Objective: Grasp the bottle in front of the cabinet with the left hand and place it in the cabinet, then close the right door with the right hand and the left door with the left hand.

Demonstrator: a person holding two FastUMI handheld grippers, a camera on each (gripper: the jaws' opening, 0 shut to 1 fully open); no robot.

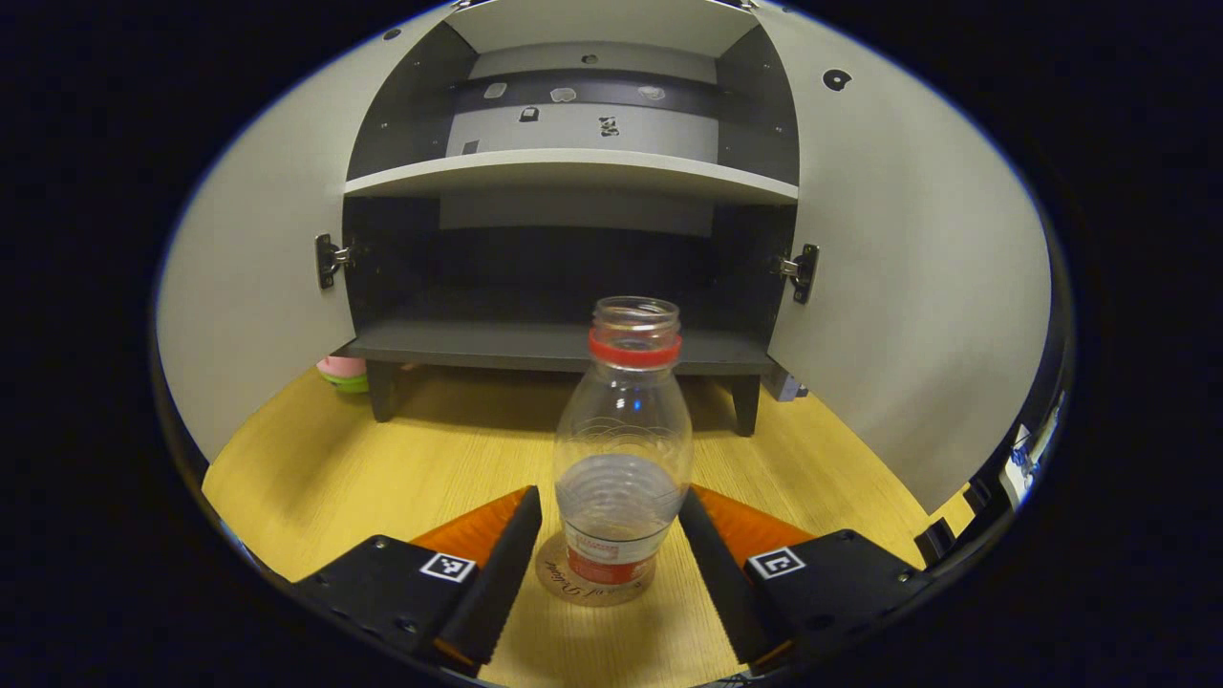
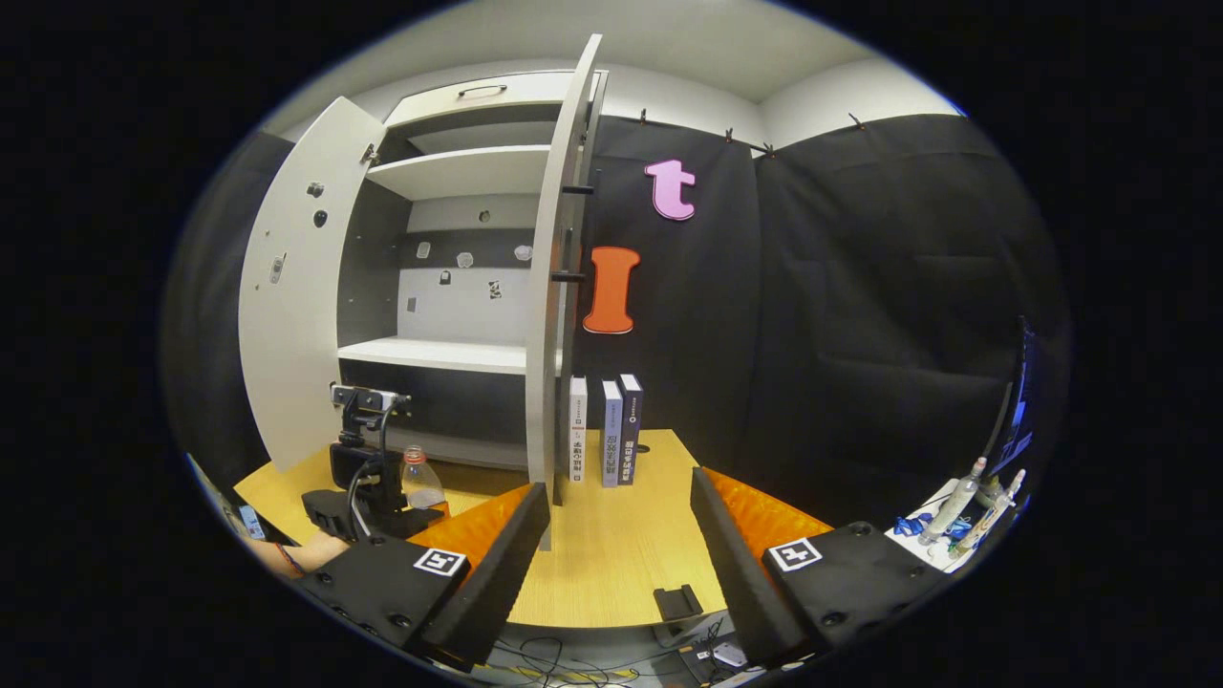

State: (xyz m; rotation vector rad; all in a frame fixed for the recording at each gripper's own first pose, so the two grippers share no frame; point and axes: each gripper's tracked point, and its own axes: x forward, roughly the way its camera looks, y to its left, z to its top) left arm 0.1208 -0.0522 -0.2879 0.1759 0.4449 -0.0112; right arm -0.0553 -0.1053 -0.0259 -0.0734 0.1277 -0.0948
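**Bottle between spread fingers, both cabinet doors wide open**

A pale wooden table (image 1: 315, 468) fills the lower part of the left gripper view, with a grey-and-white cabinet (image 1: 573, 172) standing on short legs across the top. Going left to right there: the left door (image 1: 248, 287) swings far out to the left edge, a small pink and green object (image 1: 341, 373) peeks from under its lower corner, the dark lower compartment sits open at centre, and the right door (image 1: 908, 287) swings out to the right edge. The clear, capless bottle (image 1: 623, 449) with a red neck ring stands upright on a round coaster (image 1: 564, 585) at lower centre, on the table in front of the cabinet floor. The left hand-held gripper (image 1: 610, 559) is open, one finger on each side of the bottle's base, with narrow gaps visible on both sides. Open table lies between bottle and cabinet.

The right gripper view looks from farther right. At lower left the left hand-held gripper and bottle (image 2: 420, 483) appear small. The right door (image 2: 559, 287) is seen edge-on at centre; three books (image 2: 604, 430) stand just right of it against the black cloth wall. The right hand-held gripper (image 2: 621, 545) is open, holding nothing, over the table's near edge. Small bottles (image 2: 965, 506) sit at lower right.
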